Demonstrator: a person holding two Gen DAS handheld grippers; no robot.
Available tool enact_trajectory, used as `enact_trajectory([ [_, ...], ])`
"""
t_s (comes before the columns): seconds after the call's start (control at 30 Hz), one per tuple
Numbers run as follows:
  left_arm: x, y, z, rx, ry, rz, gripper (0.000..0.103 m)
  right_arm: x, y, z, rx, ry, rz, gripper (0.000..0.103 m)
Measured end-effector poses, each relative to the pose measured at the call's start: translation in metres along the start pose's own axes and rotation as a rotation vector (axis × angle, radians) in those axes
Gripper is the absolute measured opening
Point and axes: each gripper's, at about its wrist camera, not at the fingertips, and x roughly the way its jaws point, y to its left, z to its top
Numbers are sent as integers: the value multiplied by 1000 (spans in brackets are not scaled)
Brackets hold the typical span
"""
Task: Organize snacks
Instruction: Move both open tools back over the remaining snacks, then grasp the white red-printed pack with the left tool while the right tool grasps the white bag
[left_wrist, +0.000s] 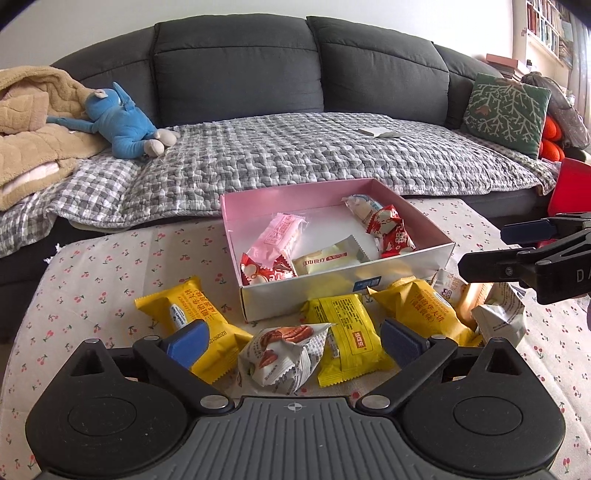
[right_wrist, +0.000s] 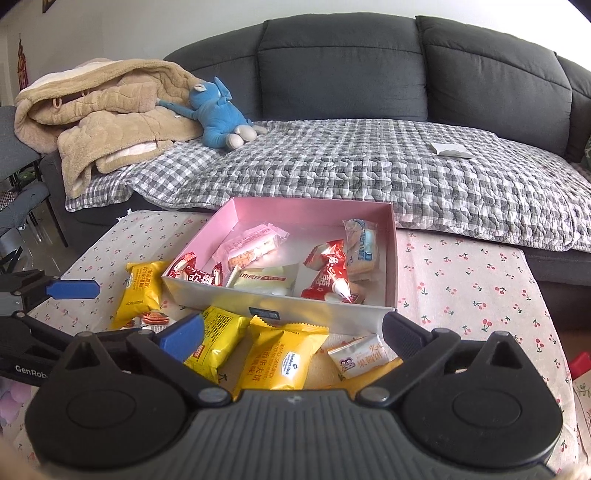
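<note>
A low table covered in a cherry-print cloth (left_wrist: 92, 280) stood in front of a dark grey sofa (left_wrist: 236, 62), whose seat was draped with a grey checked quilt (left_wrist: 280, 151). The table's far edge met the quilt, with the pink-lined box (left_wrist: 236, 218) set close to that edge. Bare cloth lay open to the left of the box in the left wrist view and to the right of it in the right wrist view.

Inside the box were two red-and-white candy packs, a pink wafer pack (left_wrist: 282, 232), a cream packet (left_wrist: 325, 260) and a blue-and-white biscuit pack (right_wrist: 360, 247). Loose snacks lay on the cloth along the box's near wall: three yellow waffle packs, one of them (left_wrist: 192, 314) off to the left, a crumpled pecan pouch (left_wrist: 284, 354) between two of them, and a small white-and-orange packet (right_wrist: 360, 356) further right.

The left gripper (left_wrist: 291, 341) hung over the pecan pouch with its jaws spread wide, pressing on nothing. The right gripper (right_wrist: 291, 338) hung over a yellow waffle pack (right_wrist: 280, 358), jaws likewise wide apart and holding nothing.

A blue plush toy (left_wrist: 122, 125) and a tan blanket (left_wrist: 33, 125) lay on the sofa's left end, a green cushion (left_wrist: 506, 110) on its right.
</note>
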Motion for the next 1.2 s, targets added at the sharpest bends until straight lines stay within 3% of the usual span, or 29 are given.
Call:
enact_trajectory([
  [0.23,-1,4,-16,-4,-24,-67,100,-11,-2,-18,-62,4,28,103],
  [0.43,3,0,-30,6,-8,-111,100,-12,-9,-40,-79,49,-10,103],
  [0.7,19,2,-33,18,17,-94,98,-8,-17,-65,-101,115,-32,103],
  [0.97,37,11,-34,1,28,-104,92,5,-25,-66,-75,119,-72,102],
  [1.2,51,17,-32,-22,34,-89,86,19,-29,-67,-90,140,-97,95],
])
